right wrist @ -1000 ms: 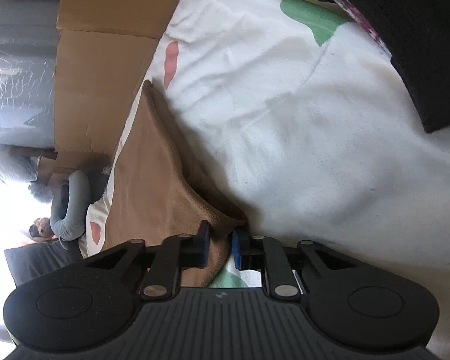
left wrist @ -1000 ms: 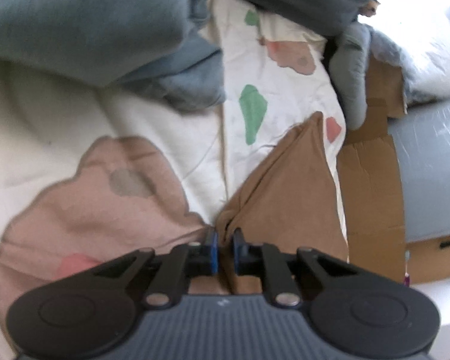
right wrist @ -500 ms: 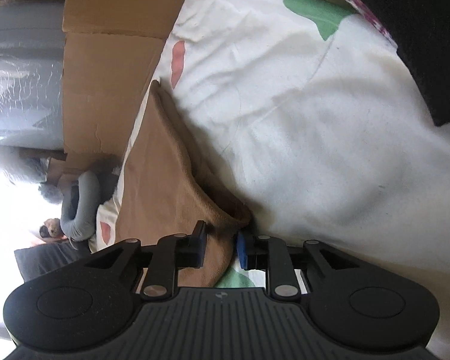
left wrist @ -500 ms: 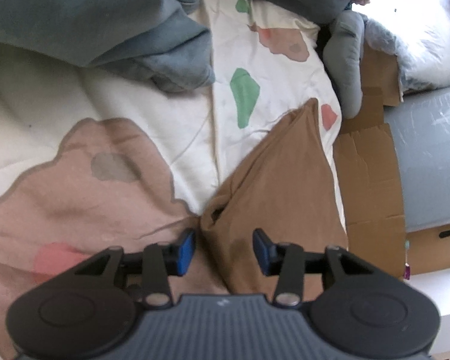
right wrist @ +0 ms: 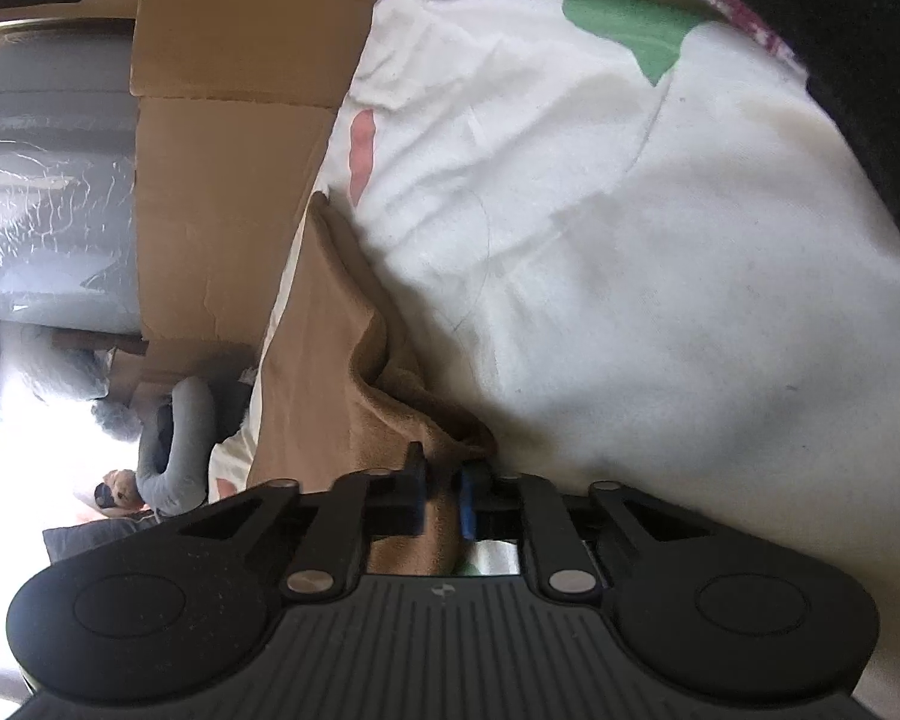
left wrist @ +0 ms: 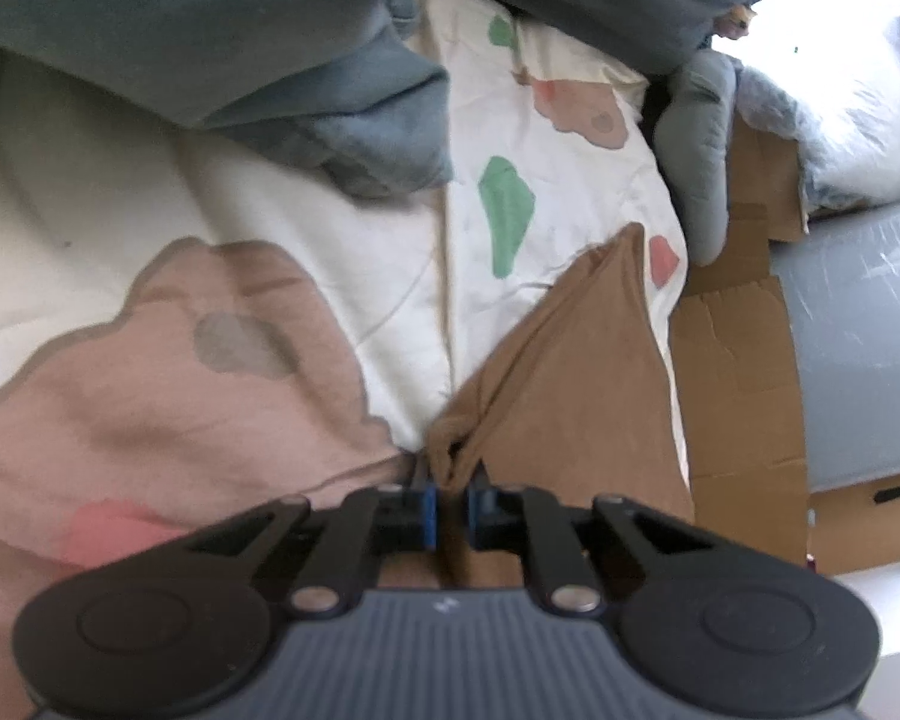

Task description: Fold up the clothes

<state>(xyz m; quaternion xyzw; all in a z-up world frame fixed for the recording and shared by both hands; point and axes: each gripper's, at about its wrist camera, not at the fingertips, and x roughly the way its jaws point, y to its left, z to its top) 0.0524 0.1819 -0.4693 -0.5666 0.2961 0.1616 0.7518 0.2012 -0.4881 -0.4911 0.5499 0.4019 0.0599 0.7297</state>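
— Where's the brown garment [left wrist: 576, 384]?
— On the bed [left wrist: 342, 264], stretching away from both grippers.
— Grips?
— Left gripper [left wrist: 448, 507] and right gripper [right wrist: 441, 495] each pinch a near corner.

Each camera sits just behind its own claw, looking forward along the fingers, low and close over the bed. The left view faces the grey blanket [left wrist: 210, 42]. Both views share the brown cloth [left wrist: 576, 372] [right wrist: 324, 372], the patterned sheet [left wrist: 546, 180] [right wrist: 630, 228] and the cardboard [left wrist: 732, 384] [right wrist: 222, 180].
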